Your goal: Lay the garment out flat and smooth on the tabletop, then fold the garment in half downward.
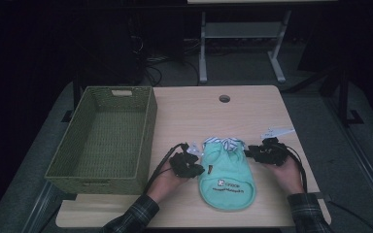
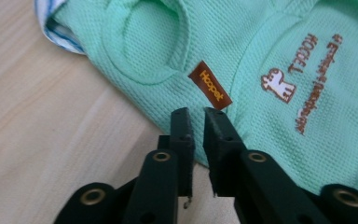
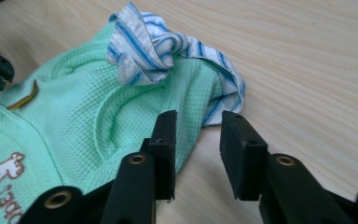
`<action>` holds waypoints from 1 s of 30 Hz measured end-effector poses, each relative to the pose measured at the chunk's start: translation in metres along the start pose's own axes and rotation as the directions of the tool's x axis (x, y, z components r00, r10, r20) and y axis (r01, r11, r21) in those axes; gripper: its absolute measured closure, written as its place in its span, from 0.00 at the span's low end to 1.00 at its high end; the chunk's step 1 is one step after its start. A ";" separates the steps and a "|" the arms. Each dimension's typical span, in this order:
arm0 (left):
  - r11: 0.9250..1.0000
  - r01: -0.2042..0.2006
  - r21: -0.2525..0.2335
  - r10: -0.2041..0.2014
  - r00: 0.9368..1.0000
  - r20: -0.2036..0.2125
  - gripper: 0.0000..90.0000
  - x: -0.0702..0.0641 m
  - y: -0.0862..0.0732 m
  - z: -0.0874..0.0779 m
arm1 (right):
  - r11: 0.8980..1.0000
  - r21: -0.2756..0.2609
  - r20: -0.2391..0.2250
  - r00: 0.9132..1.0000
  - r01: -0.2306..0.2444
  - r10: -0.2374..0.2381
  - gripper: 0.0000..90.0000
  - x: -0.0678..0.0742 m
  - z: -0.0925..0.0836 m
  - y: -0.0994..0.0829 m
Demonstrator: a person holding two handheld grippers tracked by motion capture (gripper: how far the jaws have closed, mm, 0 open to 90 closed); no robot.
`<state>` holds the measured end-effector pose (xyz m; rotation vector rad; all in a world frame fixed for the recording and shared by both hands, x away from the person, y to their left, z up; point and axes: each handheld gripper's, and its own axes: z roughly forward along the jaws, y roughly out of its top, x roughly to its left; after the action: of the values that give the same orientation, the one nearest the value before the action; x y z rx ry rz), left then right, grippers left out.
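Your left gripper (image 2: 196,114) and right gripper (image 3: 199,122), jaws slightly parted and pinching nothing, flank the small mint-green waffle-knit shirt with striped collar (image 1: 226,172), flat on the light wooden table (image 1: 252,109) beside the green woven basket (image 1: 148,126), likely its destination

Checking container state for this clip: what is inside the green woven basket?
The green woven basket shows bare woven floor and walls in the high view, with nothing lying in it. The strip of floor behind its near wall is hidden. The mint garment lies on the table beside it.
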<state>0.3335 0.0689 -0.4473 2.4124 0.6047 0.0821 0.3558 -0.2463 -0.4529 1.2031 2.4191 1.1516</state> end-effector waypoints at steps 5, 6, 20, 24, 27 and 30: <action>0.999 0.032 -0.028 -0.032 0.999 -0.006 0.75 0.004 0.004 -0.004 | 1.000 0.003 -0.013 1.000 -0.007 0.007 0.67 0.002 -0.002 0.001; 1.000 0.021 -0.023 -0.022 1.000 -0.013 0.74 0.006 0.005 -0.005 | 1.000 0.002 -0.016 1.000 -0.010 0.010 0.66 0.002 -0.003 0.002; 0.995 0.066 -0.073 -0.070 0.996 -0.055 0.47 0.022 0.023 -0.013 | 1.000 -0.024 -0.044 0.999 0.005 -0.006 0.55 -0.002 -0.011 0.020; 0.993 0.081 -0.091 -0.086 0.994 -0.060 0.46 0.028 0.029 -0.013 | 1.000 -0.025 -0.050 0.999 0.009 -0.011 0.55 -0.004 -0.010 0.022; 0.992 0.080 -0.096 -0.086 0.994 -0.063 0.46 0.034 0.035 -0.013 | 1.000 -0.022 -0.054 0.999 0.008 -0.010 0.56 -0.005 -0.009 0.024; 0.992 0.082 -0.098 -0.089 0.993 -0.072 0.46 0.040 0.041 -0.012 | 1.000 -0.018 -0.059 0.998 -0.003 0.002 0.56 -0.008 -0.007 0.025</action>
<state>0.3836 0.0655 -0.4168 2.2968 0.7223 0.1643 0.3726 -0.2474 -0.4307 1.1837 2.4448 1.2233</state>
